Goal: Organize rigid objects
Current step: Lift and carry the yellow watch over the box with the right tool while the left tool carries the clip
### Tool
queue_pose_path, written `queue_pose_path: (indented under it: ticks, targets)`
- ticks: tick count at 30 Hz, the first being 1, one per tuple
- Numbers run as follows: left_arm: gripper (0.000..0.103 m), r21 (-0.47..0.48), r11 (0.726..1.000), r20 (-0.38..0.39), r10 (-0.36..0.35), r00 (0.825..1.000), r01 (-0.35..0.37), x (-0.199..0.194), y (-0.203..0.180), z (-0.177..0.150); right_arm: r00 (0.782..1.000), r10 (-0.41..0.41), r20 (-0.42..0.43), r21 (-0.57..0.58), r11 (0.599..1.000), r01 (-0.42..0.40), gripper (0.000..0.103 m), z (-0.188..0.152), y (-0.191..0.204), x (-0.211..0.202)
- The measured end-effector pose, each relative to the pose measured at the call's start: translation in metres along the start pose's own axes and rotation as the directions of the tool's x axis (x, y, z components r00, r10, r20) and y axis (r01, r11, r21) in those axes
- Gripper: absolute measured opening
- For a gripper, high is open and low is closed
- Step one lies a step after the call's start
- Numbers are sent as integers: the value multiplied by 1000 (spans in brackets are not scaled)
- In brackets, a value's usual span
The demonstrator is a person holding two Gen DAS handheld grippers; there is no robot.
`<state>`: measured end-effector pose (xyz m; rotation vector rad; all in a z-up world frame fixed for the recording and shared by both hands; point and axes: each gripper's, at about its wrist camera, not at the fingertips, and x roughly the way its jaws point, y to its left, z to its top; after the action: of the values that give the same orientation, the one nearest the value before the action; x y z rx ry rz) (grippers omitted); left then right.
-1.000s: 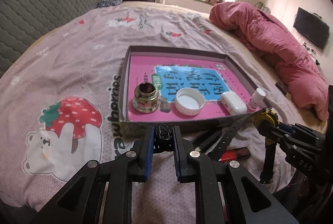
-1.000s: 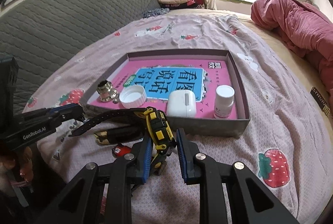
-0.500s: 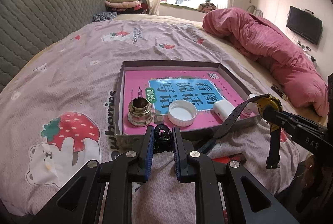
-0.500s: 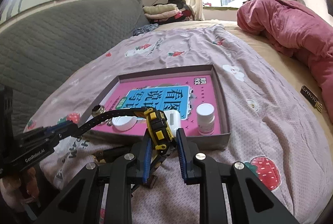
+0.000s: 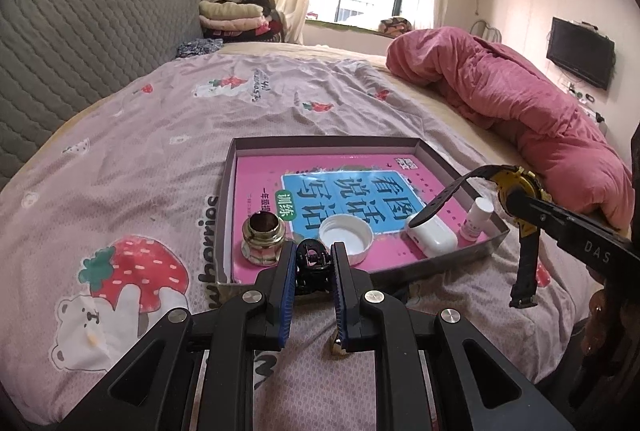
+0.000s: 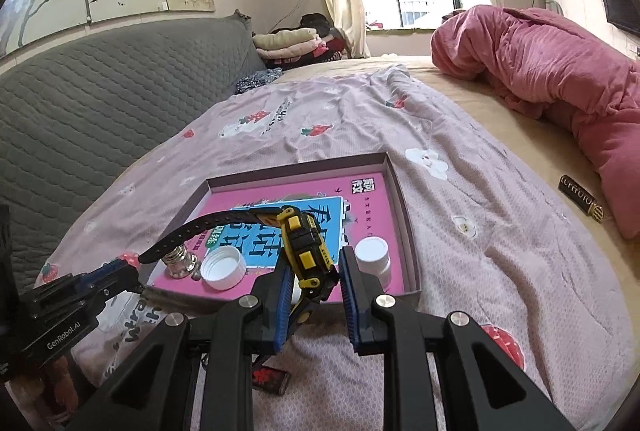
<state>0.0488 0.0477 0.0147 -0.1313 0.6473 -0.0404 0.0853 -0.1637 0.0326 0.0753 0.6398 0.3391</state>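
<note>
Carry-to-tray step: right tongs (image 6: pixel 313 277) grip watch (image 6: pixel 304 247), left tongs (image 5: pixel 313 265) grip clip (image 5: pixel 311 259); next, lower both into tray (image 5: pixel 224 215).

Two low views, shared tray (image 5: pixel 460 259)

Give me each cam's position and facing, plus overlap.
Left wrist: on the left hand-held gripper, looking over the tray toward the window; its fingers clamp a black clip.
Right wrist: on the right hand-held gripper, same heading; its fingers clamp a yellow watch.
Shared: tray, white cap, each other's gripper.
</note>
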Motion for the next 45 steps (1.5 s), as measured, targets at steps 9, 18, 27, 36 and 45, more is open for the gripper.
queue_pose_path:
  ticks: [9,18,27,36,45]
  targets:
    - [17,-13,1000,21,-15,1000,15,16,2,10,999,-15,34,25,1000,14,23,10,2,0]
    - [17,-16,1000,15,-23,1000,23,28,6,13,999,-30,34,21,999,29,23,15,6,9]
    - [17,-36,999,-3,-25,1000,25,41,14,15,998,-36,61,42,999,34,23,24,4,11]
    - [17,-22,999,-14,-45,999,45,50,10,16,997,-39,61,38,999,37,23,30,9,16]
    - [17,-25,998,-51,-63,997,62,66,14,16,997,-70,43,60,996,67,23,34,11,25]
